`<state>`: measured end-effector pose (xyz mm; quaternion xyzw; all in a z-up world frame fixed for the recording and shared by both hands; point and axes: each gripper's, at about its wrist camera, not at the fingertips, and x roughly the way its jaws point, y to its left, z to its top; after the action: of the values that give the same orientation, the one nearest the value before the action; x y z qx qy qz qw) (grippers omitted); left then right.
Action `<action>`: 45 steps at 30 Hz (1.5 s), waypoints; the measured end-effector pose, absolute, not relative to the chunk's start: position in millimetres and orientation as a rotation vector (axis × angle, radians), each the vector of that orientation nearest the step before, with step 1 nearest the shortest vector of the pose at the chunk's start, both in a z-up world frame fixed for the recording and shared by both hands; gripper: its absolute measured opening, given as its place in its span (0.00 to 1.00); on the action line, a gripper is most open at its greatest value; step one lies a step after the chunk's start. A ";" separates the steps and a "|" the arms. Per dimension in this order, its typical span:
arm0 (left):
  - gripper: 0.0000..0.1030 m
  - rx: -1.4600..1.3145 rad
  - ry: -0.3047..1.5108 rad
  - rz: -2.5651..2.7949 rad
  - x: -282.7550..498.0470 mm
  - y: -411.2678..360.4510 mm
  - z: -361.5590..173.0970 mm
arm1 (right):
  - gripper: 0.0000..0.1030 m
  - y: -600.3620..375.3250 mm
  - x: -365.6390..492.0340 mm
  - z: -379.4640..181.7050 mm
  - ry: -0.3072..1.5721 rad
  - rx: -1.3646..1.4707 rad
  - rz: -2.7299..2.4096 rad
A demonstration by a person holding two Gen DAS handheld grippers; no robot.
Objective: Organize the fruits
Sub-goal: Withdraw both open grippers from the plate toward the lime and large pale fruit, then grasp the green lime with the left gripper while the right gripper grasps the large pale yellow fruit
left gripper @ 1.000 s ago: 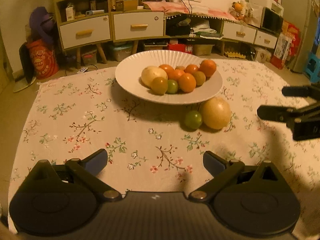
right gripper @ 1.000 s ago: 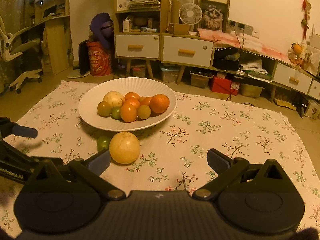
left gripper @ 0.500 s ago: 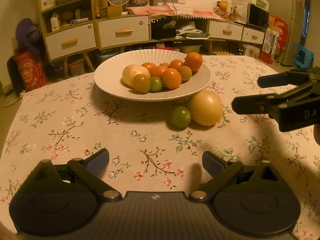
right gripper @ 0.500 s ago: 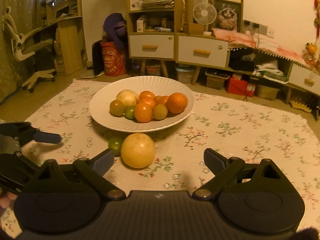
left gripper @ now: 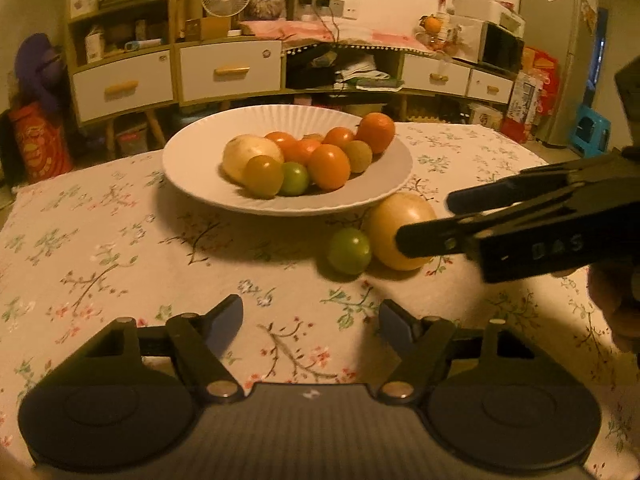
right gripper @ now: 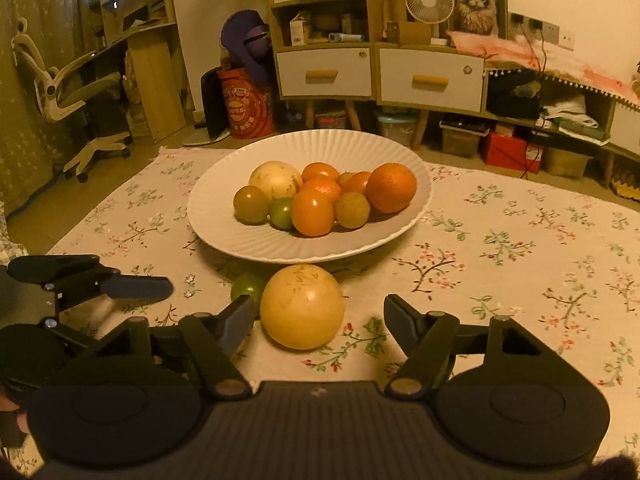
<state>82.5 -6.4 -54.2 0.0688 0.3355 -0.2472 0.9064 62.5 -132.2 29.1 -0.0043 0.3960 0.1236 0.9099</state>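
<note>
**Two fruits left outside the plate, both grippers moving in**

On the floral tablecloth (right gripper: 500, 240) a wide white ribbed plate (right gripper: 248, 248) sits toward the far edge, already carrying a heap of orange, yellow-green and pale round fruits. Two remain on the cloth just beside its near rim: a large pale yellow round fruit (right gripper: 302, 306) and, touching its left side, a small green round fruit (right gripper: 246, 286).

The right gripper (right gripper: 318, 320) hovers low right before the yellow fruit, its jaws closing, the fruit sitting just ahead of the tips with neither pad on it yet; it grasps nothing. The left gripper (left gripper: 310, 316) points at the green fruit from farther back, jaws also closing, only bare cloth between them, so it too is empty.

I'd say this is the reach before the pickup. Next, each tool needs to slide forward until its fruit lies between the pads, clamp, then lift over the rim into the plate; the round fruits could roll if nudged
</note>
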 end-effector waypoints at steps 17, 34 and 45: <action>0.54 0.136 0.661 -0.548 100.5 -20.1 -54.7 | 0.44 -142.3 68.0 26.7 0.835 0.068 0.266; 0.46 0.142 0.663 -0.577 100.8 -46.3 -54.1 | 0.44 -156.2 59.7 31.5 0.844 0.056 0.215; 0.33 0.126 0.681 -0.544 103.7 -42.9 -52.6 | 0.44 -155.1 58.2 30.5 0.845 0.048 0.204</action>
<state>103.7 -42.9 -52.6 0.0609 0.3295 -0.2632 0.9047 58.2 -155.1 30.5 0.0233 0.4092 0.0988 0.9068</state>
